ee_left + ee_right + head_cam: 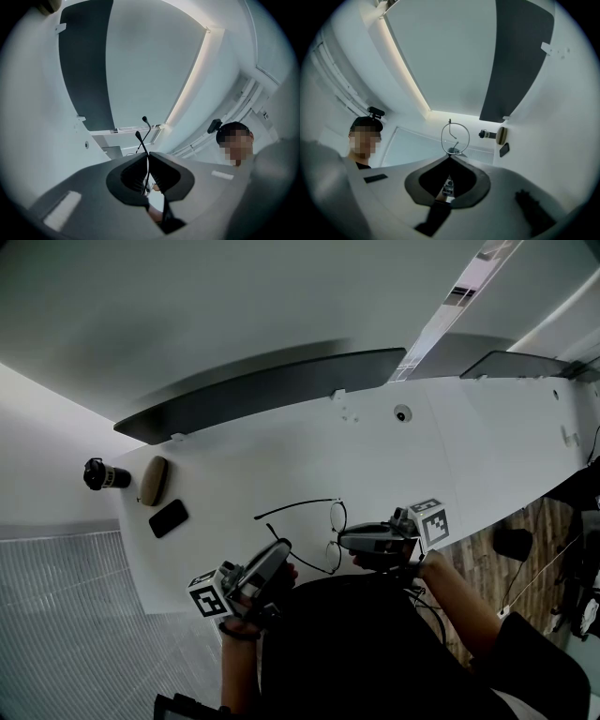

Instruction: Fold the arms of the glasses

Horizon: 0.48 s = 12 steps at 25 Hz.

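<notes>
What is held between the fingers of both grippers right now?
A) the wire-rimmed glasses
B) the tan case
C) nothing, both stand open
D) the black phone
A: the left gripper is shut on a thin arm of the glasses, and the right gripper is shut on their frame; the phone and the case lie on the table.

Thin black wire glasses (337,518) with round lenses, both arms unfolded, held up above the white table (450,446).
</notes>
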{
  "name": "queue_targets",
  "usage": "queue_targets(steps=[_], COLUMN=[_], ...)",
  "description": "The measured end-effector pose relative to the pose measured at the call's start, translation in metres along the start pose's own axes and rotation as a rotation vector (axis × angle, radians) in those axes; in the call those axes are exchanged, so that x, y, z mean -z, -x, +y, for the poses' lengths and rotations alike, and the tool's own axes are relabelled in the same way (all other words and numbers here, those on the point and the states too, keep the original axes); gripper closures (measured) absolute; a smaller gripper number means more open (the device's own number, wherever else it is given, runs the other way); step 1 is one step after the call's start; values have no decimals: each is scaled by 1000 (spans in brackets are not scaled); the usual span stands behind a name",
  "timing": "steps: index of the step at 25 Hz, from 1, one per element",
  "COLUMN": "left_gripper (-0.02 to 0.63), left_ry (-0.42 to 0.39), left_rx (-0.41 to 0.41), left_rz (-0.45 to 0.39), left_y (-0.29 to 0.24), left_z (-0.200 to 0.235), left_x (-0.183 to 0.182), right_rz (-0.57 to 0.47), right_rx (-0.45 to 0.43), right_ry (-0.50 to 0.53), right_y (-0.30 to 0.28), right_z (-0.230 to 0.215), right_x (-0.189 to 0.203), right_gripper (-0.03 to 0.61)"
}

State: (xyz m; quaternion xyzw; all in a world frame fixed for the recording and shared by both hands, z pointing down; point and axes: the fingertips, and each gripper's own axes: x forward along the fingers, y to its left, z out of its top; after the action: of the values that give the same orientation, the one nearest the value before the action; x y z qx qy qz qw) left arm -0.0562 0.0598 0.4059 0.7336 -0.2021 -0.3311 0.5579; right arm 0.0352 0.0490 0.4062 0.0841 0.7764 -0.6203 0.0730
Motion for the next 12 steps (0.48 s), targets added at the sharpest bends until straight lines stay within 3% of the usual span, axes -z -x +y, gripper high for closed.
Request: queue_targets(steps=[7, 12], left_gripper=[584, 583], left_ry=[63, 79], left_rx=[-13, -24], left_rz=[41, 126], left_y=[-17, -35], left_z=[11, 12], left_x=[4, 15], right_rz=[23, 64], right_rx=[0, -5], right_ry=[-23, -30], right_y=[-4, -10], right_z=[-4, -3], right_x=[7, 13], right_gripper=[568, 568])
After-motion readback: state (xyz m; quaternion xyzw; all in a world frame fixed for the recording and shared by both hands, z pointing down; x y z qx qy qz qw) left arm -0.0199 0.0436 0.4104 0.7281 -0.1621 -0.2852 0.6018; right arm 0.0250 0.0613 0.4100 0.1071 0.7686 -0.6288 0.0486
